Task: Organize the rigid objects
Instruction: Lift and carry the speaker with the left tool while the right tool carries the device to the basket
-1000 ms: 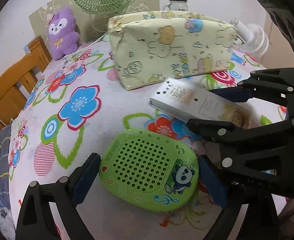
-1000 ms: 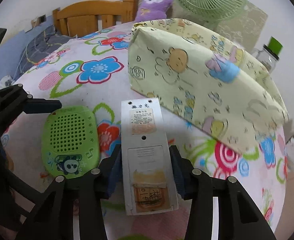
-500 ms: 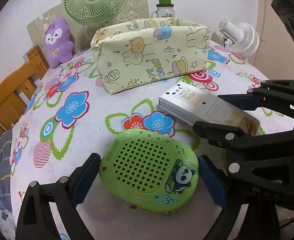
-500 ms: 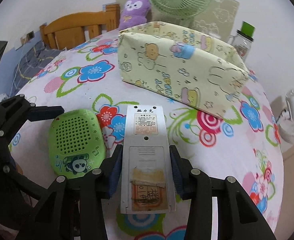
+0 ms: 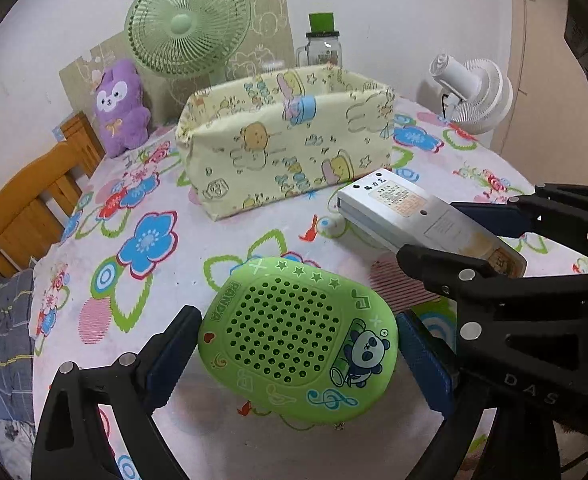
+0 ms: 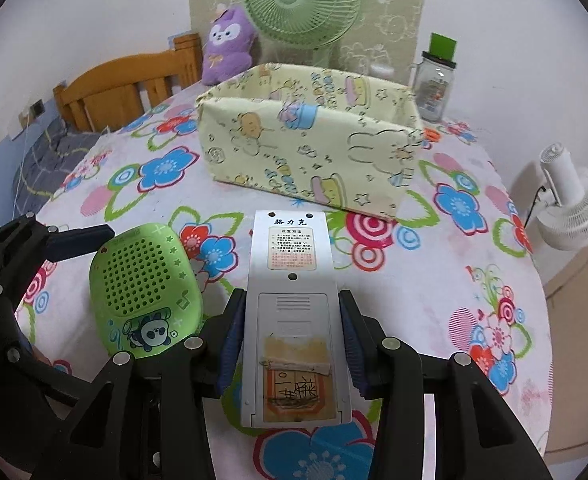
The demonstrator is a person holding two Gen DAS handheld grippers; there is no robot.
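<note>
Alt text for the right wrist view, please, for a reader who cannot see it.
The right gripper clamps a grey remote control, back side up, above a flower-patterned tablecloth. To its left, the left gripper holds a green panda speaker; an open yellow fabric bin stands beyond them.

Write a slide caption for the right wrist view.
Right gripper clamps a grey remote above the floral tablecloth, facing the yellow fabric bin; left gripper holds a green panda speaker.

hidden: fabric bin (image 6: 314, 148) interior | blocked: jar (image 5: 321, 50) base
</note>
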